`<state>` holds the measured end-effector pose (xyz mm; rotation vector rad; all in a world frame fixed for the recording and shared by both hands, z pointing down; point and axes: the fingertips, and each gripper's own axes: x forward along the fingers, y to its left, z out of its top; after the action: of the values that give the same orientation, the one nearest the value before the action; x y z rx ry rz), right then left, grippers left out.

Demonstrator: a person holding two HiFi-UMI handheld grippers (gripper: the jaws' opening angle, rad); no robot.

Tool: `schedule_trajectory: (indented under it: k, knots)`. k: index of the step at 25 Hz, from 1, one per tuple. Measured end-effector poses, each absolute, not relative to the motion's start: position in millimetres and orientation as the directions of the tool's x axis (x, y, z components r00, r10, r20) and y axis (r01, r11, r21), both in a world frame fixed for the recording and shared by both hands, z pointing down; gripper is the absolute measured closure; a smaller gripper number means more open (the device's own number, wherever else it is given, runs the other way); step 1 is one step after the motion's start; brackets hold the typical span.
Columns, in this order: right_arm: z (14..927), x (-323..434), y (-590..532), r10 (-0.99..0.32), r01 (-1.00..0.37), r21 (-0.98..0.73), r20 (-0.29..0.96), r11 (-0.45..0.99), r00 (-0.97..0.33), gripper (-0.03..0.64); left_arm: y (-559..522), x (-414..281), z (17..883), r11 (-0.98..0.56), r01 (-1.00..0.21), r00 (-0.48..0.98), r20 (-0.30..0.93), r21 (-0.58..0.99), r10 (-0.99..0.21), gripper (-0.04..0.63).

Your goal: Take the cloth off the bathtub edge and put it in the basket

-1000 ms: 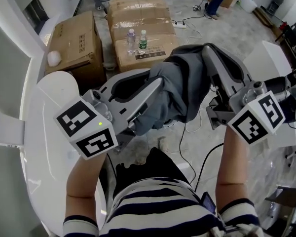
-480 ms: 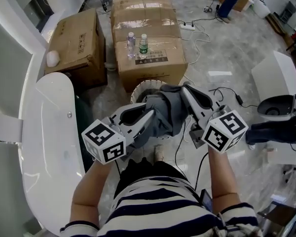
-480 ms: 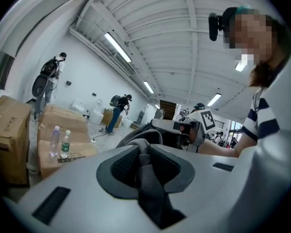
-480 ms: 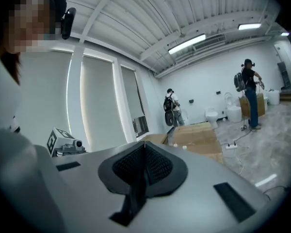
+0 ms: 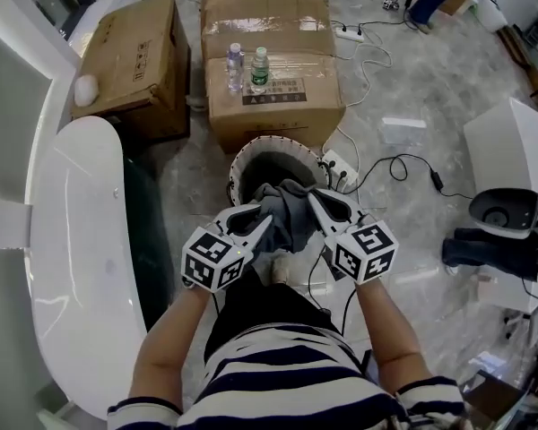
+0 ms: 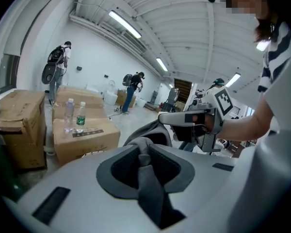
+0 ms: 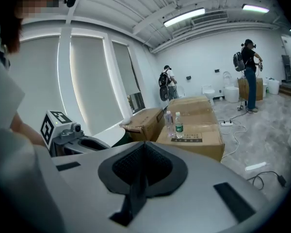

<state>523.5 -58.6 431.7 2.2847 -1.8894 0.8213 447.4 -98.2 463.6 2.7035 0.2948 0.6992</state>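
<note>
Two grippers hold a grey cloth [image 5: 285,211] between them, just above the round white basket [image 5: 240,158] on the floor. The left gripper [image 5: 262,225] has its jaws clamped on a thick fold of the cloth, which bulges up between them. The right gripper [image 5: 316,202] has its jaws pressed tight together, with a thin dark strip of the fabric pinched in the seam. The cloth hangs bunched over the basket's near rim, well apart from the white bathtub [image 5: 72,240] at the left. Cardboard boxes [image 5: 273,106] carrying two bottles [image 5: 248,68] stand beyond the basket.
</note>
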Motion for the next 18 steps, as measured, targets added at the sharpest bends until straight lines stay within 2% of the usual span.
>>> schedule_trajectory:
  k: [10, 18]
  knots:
    - [553.3, 532.5, -53.9, -0.796, -0.885, -0.338, 0.603, -0.321, 0.058, 0.588, -102.0, 461.8, 582.9, -0.93, -0.002, 0.724, 0.642, 0.368, 0.252, 0.517]
    - [612.9, 539.4, -48.4, -0.72, -0.87, -0.319, 0.691, -0.376, 0.057, 0.589, -105.9, 464.5, 652.1, -0.961, -0.036, 0.559, 0.803, 0.274, 0.208, 0.517]
